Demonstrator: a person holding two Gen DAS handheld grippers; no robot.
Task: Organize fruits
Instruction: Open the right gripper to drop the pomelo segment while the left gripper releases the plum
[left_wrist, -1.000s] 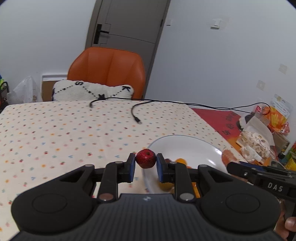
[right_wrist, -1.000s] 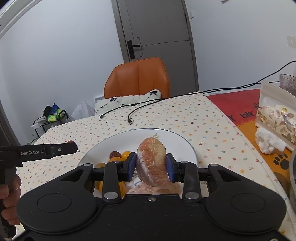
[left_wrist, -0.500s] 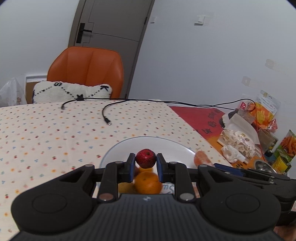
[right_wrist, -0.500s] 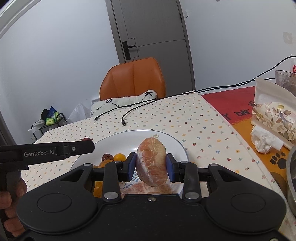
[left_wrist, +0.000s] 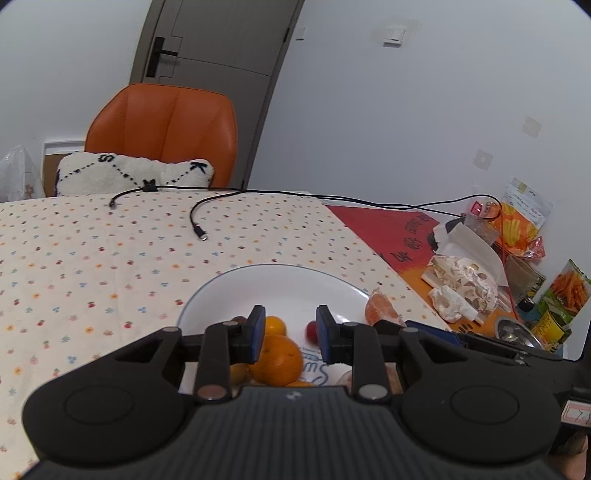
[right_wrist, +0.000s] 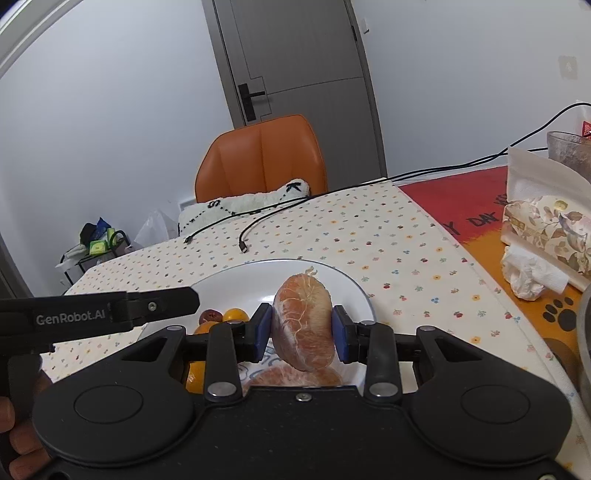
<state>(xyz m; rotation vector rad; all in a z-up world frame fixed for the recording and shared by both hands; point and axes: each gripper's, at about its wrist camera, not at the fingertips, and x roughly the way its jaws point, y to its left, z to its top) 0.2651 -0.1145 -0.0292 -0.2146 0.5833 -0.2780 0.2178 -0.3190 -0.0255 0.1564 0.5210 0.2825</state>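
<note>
From the left wrist camera, the left gripper (left_wrist: 290, 334) stands with its blue pads (left_wrist: 258, 332) spread apart and nothing between them, poised just above the near part of the white plate (left_wrist: 207, 291). Directly below and between the jaws sits a whole orange (left_wrist: 277, 360), with a smaller yellow-orange fruit (left_wrist: 275, 326) just ahead of it and a small red fruit (left_wrist: 312, 329) lying close inside the right-hand pad. Off beyond the right jaw, the peeled citrus piece (left_wrist: 380, 314) shows at the plate's right rim. From the right wrist camera, the right gripper (right_wrist: 302, 326) pinches that peeled citrus piece (right_wrist: 303, 325) across its flat sides, holding it over the plate's near half, above another peeled piece (right_wrist: 295, 376) lying directly beneath the jaws. The left tool's arm (right_wrist: 110, 314) reaches in from the left side over the fruits. The peeled piece looks soft, moist and light, its membrane thin, so I judge it bruises or bursts under a hard squeeze; the broad-side hold with gentle pressure suits it. The small red fruit seems smooth and prone to rolling, best taken across its middle.
</note>
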